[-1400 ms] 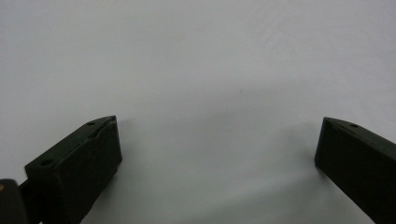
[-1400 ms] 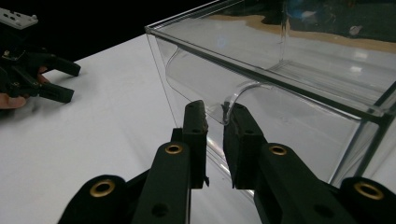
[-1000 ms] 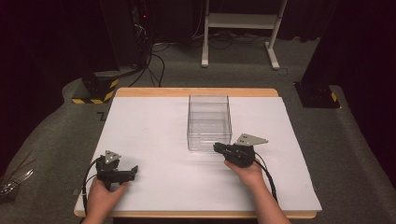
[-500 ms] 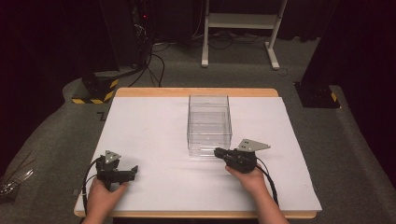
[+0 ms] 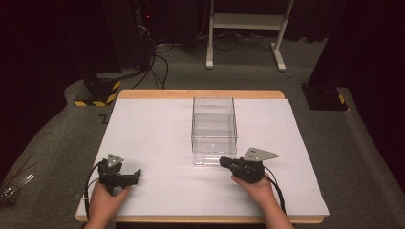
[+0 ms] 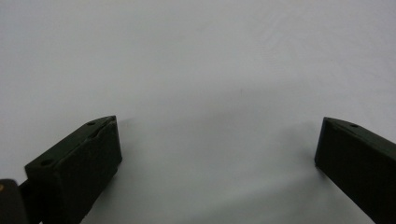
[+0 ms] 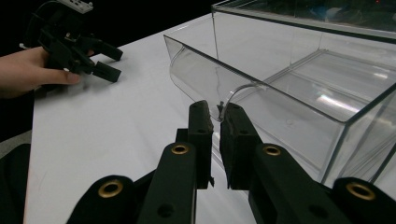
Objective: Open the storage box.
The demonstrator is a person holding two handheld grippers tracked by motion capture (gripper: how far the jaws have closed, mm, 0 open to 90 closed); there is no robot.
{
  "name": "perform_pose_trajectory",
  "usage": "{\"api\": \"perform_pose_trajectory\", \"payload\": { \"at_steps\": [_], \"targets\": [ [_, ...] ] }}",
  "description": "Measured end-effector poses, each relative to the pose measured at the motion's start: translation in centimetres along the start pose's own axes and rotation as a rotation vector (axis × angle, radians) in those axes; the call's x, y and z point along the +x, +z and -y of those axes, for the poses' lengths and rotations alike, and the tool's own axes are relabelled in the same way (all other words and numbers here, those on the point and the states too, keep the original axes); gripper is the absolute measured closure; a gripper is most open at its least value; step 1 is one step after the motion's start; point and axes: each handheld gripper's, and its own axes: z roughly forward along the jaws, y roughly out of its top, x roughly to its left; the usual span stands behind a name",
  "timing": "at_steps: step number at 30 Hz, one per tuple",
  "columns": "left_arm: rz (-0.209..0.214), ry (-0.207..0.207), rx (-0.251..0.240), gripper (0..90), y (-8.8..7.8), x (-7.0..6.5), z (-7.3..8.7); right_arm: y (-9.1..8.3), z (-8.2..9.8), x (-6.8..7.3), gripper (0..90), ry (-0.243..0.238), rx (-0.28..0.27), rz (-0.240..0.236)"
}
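A clear plastic drawer box point(image 5: 214, 121) stands in the middle of the white table top point(image 5: 153, 129). Its clear drawer point(image 7: 299, 88) is slid partly out toward me, curved front first. My right gripper point(image 5: 223, 162) is at that front. In the right gripper view this gripper point(image 7: 216, 112) is shut on the thin clear handle point(image 7: 236, 91) of the drawer. My left gripper point(image 5: 136, 175) rests at the front left of the table, held in a hand. It stands open point(image 6: 217, 140) with nothing but white surface between its jaws. The left gripper point(image 7: 105, 63) is also seen from across the table.
The table's wooden edge point(image 5: 200, 94) runs along the back. Beyond it are a white metal stand point(image 5: 246, 21), cables on grey carpet and a yellow-black striped base point(image 5: 98, 98). A dark base point(image 5: 325, 98) sits at the right.
My right gripper has drawn back toward the front edge, and the drawer's front has come out of the box with it. The left gripper has stayed put.
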Motion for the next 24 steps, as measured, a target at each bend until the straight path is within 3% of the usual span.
{"api": "perform_pose_trajectory", "payload": {
  "at_steps": [24],
  "targets": [
    [-0.001,0.004,0.0,0.5,0.0,0.0,0.0,-1.8,1.4,2.5,83.8,-0.01,0.007,-0.033]
  ]
}}
